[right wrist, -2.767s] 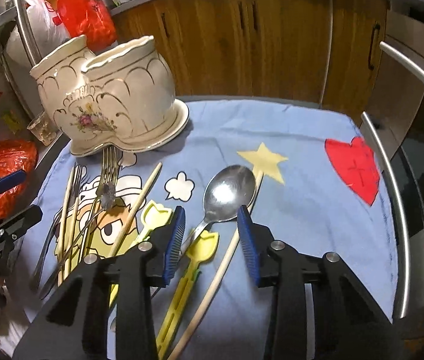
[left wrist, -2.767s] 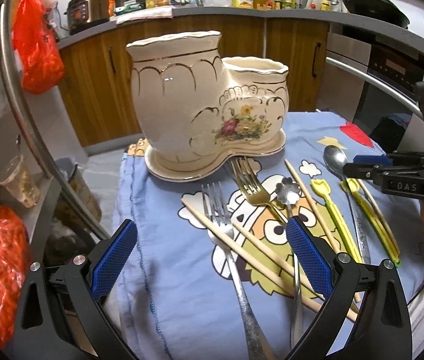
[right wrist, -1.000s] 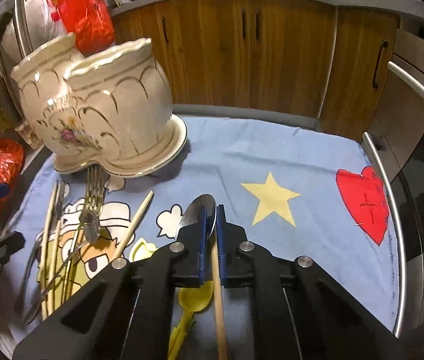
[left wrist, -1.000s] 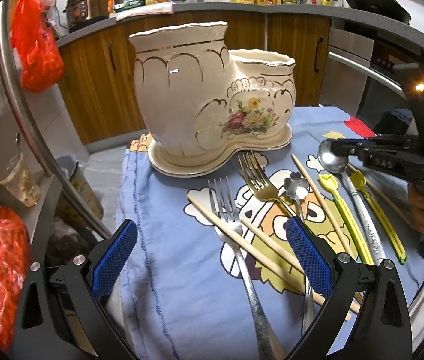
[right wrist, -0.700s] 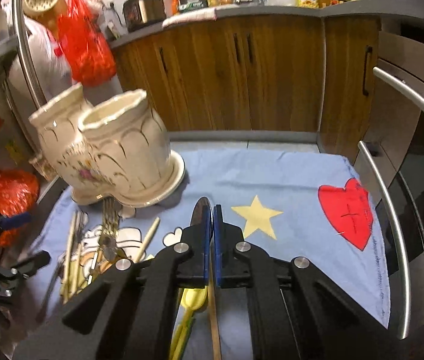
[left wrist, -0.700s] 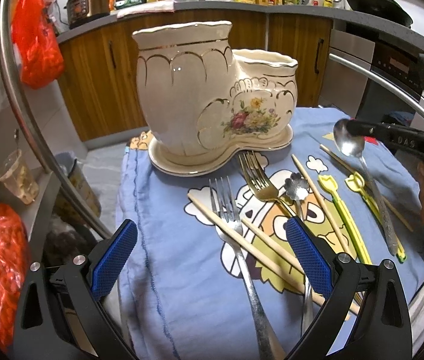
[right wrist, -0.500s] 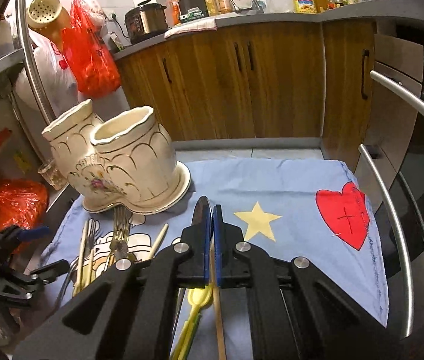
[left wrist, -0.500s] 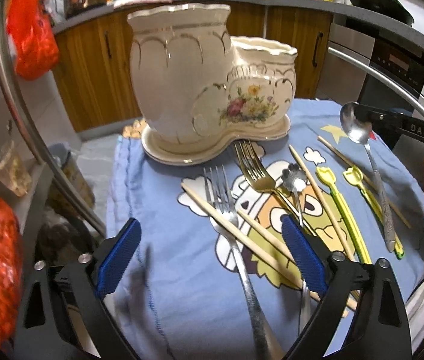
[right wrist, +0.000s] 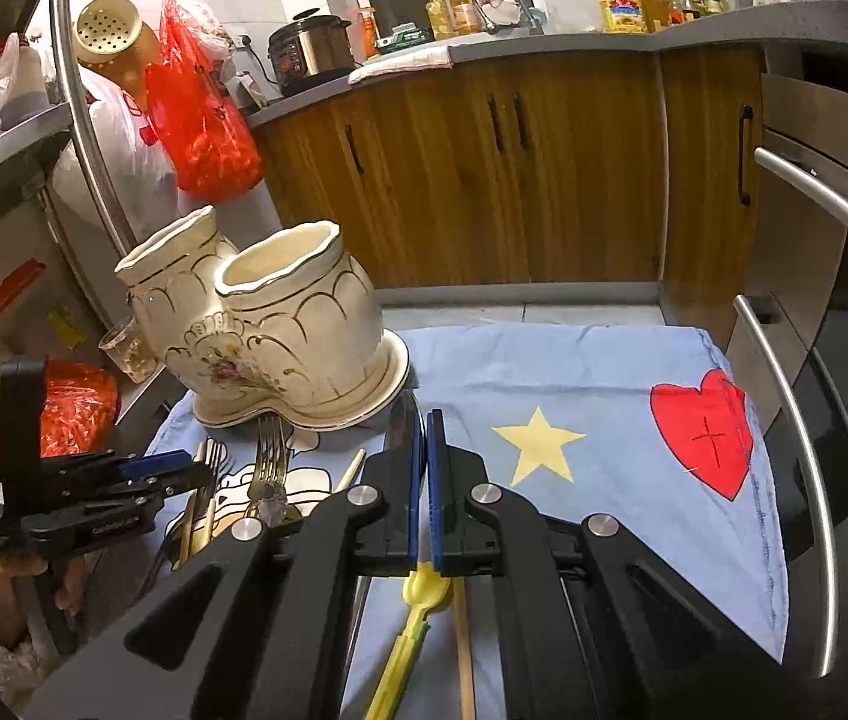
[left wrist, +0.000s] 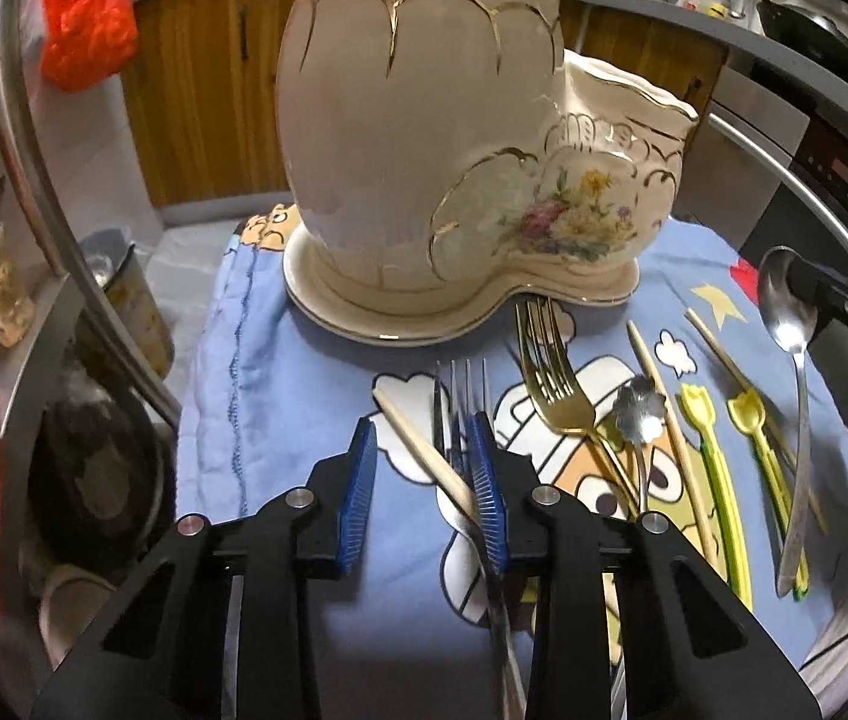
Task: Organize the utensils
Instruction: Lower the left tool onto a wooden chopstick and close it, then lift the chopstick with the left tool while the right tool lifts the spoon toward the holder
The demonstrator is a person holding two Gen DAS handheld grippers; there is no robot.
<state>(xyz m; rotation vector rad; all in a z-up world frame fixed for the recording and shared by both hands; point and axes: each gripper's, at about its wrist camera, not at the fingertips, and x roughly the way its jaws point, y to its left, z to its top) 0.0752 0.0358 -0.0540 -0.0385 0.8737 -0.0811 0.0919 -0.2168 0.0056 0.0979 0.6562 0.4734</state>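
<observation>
We close our left gripper (left wrist: 420, 492) around the steel fork (left wrist: 460, 396) and chopstick (left wrist: 424, 450) lying in front of the ceramic holder (left wrist: 454, 150). Our right gripper (right wrist: 425, 480) pinches the spoon (left wrist: 787, 324) lifted, right of the holder, ready to drop in.

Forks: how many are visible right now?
2. A silver fork lies between the left gripper's closing fingers; a gold fork lies on the cloth beside it, tines toward the holder. Others may be hidden.

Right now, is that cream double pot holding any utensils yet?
Looks empty: nothing sticks out of either mouth of the cream double pot, though neither camera sees its bottom.
</observation>
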